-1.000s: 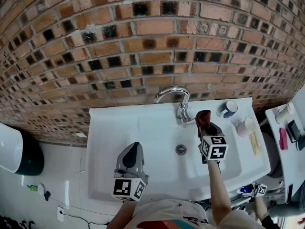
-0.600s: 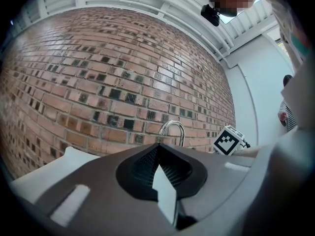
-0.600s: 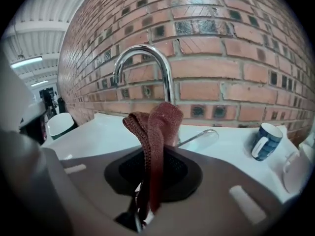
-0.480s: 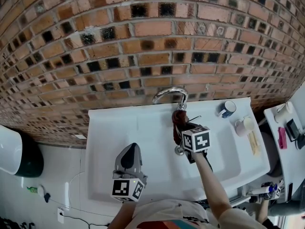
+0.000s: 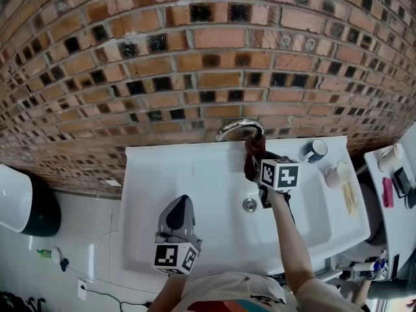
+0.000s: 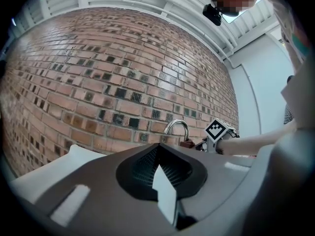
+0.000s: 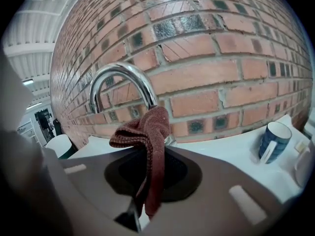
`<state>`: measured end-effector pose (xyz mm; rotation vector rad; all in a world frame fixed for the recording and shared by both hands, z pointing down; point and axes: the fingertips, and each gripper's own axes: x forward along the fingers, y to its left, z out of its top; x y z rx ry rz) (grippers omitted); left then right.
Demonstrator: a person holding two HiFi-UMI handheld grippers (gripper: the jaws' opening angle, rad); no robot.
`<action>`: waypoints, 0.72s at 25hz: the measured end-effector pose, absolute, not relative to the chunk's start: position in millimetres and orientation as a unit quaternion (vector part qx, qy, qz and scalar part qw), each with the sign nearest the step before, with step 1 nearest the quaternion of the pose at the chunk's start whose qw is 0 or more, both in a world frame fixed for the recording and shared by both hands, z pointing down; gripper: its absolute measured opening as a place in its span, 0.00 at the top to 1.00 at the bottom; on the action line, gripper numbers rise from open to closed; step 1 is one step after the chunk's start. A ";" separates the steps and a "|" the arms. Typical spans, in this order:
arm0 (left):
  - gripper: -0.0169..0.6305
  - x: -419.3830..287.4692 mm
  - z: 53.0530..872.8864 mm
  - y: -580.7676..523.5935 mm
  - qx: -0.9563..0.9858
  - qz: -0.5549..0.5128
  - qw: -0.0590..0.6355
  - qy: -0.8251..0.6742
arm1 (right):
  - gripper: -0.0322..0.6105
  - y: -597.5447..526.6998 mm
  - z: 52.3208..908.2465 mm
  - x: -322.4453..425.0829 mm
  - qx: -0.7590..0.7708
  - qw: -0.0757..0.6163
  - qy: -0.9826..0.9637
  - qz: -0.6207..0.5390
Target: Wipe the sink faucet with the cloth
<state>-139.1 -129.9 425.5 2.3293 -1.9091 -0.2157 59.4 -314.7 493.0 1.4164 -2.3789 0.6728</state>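
The right gripper (image 5: 260, 168) is clenched on the brown cloth (image 5: 253, 156). The cloth lies against the faucet (image 5: 235, 127) stem, directly ahead of the jaws, and the arched spout curves up and left. The left gripper (image 5: 180, 207), closed and empty, hangs well apart over the sink (image 5: 149, 174) front.

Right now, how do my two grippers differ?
The right gripper has its jaws shut on the cloth, held at the faucet; the left gripper has its jaws shut on nothing. The right gripper is at the back of the sink; the left gripper hangs over its front. Both carry marker cubes.
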 end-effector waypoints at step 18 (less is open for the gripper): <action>0.98 -143.4 420.4 -126.1 0.766 -0.082 0.060 -0.634 | 0.88 -273.7 398.6 -42.6 0.393 0.136 -0.909 0.034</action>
